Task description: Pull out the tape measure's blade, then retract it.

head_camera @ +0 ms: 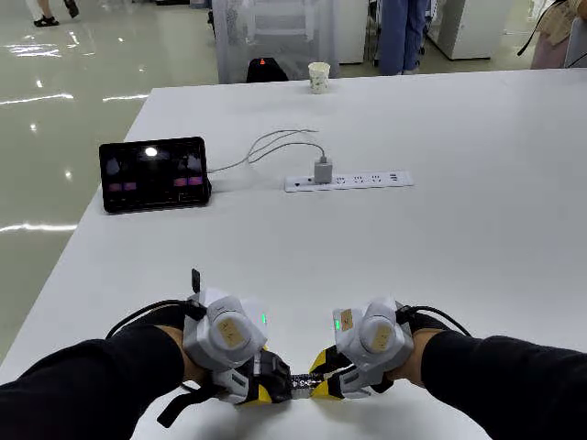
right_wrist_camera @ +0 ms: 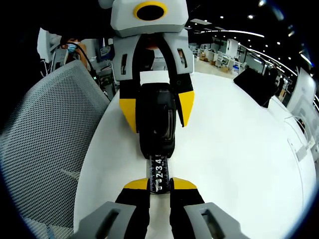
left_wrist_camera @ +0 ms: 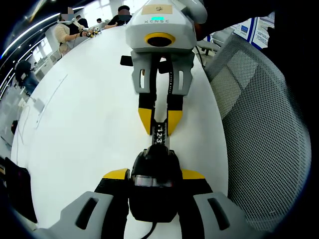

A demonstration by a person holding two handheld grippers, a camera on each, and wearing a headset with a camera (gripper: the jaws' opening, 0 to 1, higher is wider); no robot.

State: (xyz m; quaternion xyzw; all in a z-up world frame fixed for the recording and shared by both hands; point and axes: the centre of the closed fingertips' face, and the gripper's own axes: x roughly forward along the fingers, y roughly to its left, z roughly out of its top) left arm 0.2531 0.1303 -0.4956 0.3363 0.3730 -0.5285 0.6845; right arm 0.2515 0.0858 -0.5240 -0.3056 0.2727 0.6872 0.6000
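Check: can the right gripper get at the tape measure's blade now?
Yes, it seems so: the right gripper pinches the blade, and nothing stands between; the left gripper holds the tape measure.

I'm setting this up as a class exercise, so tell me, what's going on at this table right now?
A person holds a gripper in each hand, low over a white table. The left gripper is shut on a black tape measure case. Facing it, the right gripper pinches the end of the black numbered blade. Just a short stretch of blade, showing the first few numbers, spans the gap between them, so the blade is barely out.
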